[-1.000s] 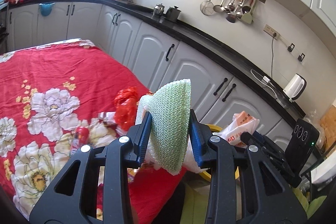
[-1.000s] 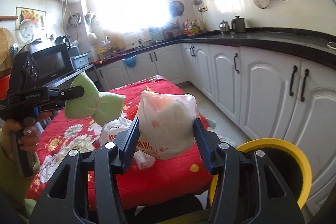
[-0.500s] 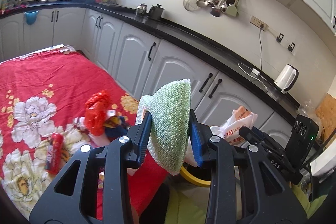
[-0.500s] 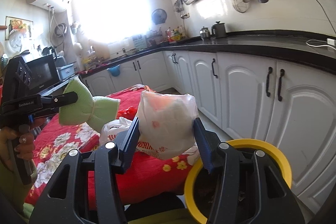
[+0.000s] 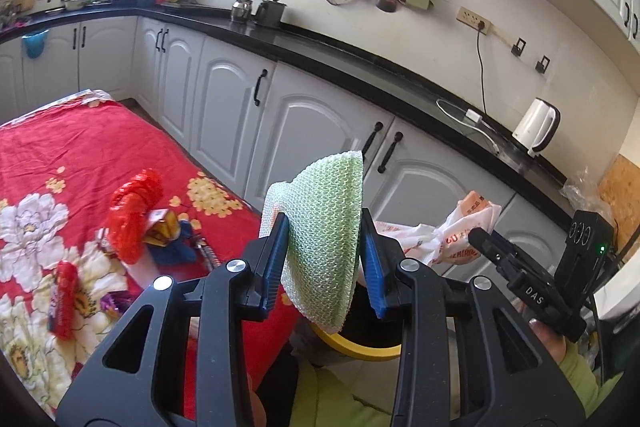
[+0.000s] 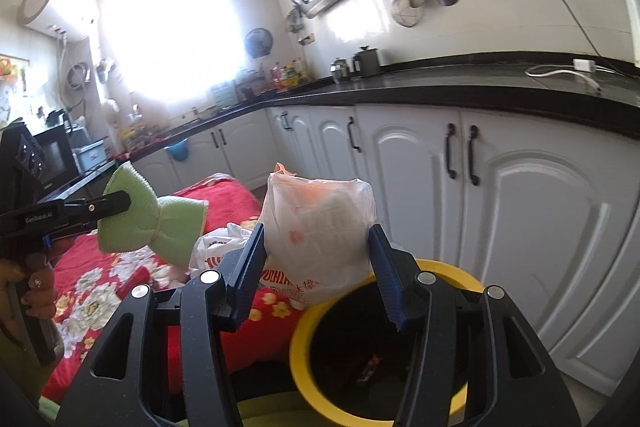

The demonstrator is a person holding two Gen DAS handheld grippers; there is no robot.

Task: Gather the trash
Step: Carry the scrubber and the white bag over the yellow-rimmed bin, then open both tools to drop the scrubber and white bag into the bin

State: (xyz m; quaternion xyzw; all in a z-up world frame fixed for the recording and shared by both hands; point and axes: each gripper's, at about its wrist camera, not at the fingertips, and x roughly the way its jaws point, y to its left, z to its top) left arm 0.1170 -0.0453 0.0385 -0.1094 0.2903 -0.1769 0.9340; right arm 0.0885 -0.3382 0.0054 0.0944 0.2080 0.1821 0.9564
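Left gripper point(image 5: 325, 259) clamps a green cloth point(image 5: 324, 239), right gripper point(image 6: 316, 275) a plastic bag point(image 6: 320, 227), poised over the yellow bin point(image 6: 316, 311) for dumping.

Yellow bin point(image 6: 298, 339) mouth open (cabinets point(image 6: 520, 227) close behind)

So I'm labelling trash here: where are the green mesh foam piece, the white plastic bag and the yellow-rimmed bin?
green mesh foam piece point(image 5: 324, 227), left wrist view, middle.
white plastic bag point(image 6: 320, 223), right wrist view, front.
yellow-rimmed bin point(image 6: 298, 343), right wrist view, rim.

Green foam net point(image 5: 324, 227) pinched, folded. White printed plastic bag point(image 6: 320, 227) clamped above yellow-rimmed bin point(image 6: 304, 331); red wrappers point(image 5: 134, 215) on bench.
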